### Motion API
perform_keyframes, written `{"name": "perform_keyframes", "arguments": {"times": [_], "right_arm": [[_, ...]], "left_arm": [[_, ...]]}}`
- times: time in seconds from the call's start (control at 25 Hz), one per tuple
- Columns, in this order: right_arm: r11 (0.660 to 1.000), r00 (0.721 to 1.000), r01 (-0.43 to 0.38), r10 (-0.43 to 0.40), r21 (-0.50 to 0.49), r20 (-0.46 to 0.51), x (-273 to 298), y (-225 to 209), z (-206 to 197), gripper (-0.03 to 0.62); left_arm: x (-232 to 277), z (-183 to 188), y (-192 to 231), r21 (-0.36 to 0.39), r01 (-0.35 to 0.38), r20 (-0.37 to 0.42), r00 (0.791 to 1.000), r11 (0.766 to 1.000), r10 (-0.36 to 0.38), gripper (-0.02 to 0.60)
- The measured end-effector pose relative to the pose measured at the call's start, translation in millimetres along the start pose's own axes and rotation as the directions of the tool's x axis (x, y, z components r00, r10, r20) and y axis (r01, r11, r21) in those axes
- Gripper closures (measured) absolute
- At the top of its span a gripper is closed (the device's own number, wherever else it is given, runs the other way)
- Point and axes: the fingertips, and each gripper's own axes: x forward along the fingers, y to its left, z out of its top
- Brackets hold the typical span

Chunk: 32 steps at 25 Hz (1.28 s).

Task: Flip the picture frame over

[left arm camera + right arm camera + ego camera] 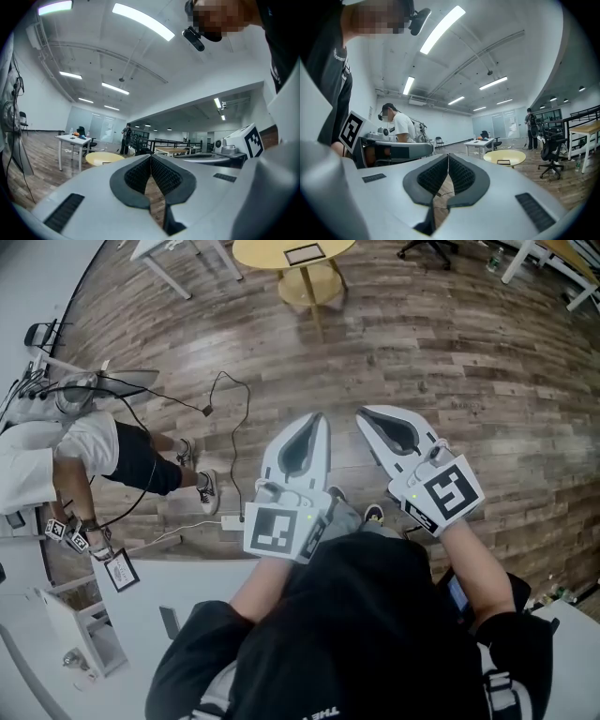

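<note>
- While the frame (305,254) lies flat near the middle of the yellow table (258,251), both grippers hang well short of the table, over the wood floor (487,362).
- On the left gripper (317,420) the jaws are pressed together with nothing between them. It points level and aims slightly right of the table.
- On the right gripper (364,414) the jaws are likewise closed and empty. It points level and aims slightly left of the table, so the two lines converge before reaching it.
- Judging from the head view, the frame's long side runs across the approach. The frame is small there, so this is uncertain.
- Neither gripper is clearly nearer the table, though the left tip sits more squarely in line with the frame.
- My reading is that the flip has not begun. Both grippers must first reach the table, and the jaws must part to take a frame edge.
</note>
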Motion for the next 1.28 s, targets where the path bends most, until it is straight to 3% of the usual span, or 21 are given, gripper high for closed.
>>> {"name": "perform_keyframes", "arguments": {"times": [0.36,0.64,0.8,1.28], "right_arm": [[0.998,0.997,-0.042,0.039,-0.038,-0.063,73,11,-4,0.574],[0.999,0.998,-0.026,0.024,-0.032,-0.064,96,-18,0,0.574],[0.999,0.999,-0.023,0.022,-0.034,-0.044,102,-43,6,0.574],[0.999,0.999,0.03,-0.03,-0.013,0.017,93,-167,16,0.574]], "left_arm": [[8,4,65,-0.034,0.001,0.01,1.0,0.999,0.0,0.558],[36,11,91,-0.064,0.006,0.02,1.0,0.998,-0.005,0.558],[62,19,93,-0.046,-0.013,0.009,1.0,0.999,0.014,0.558],[177,24,62,0.015,0.047,-0.003,0.999,0.999,-0.047,0.558]]}}
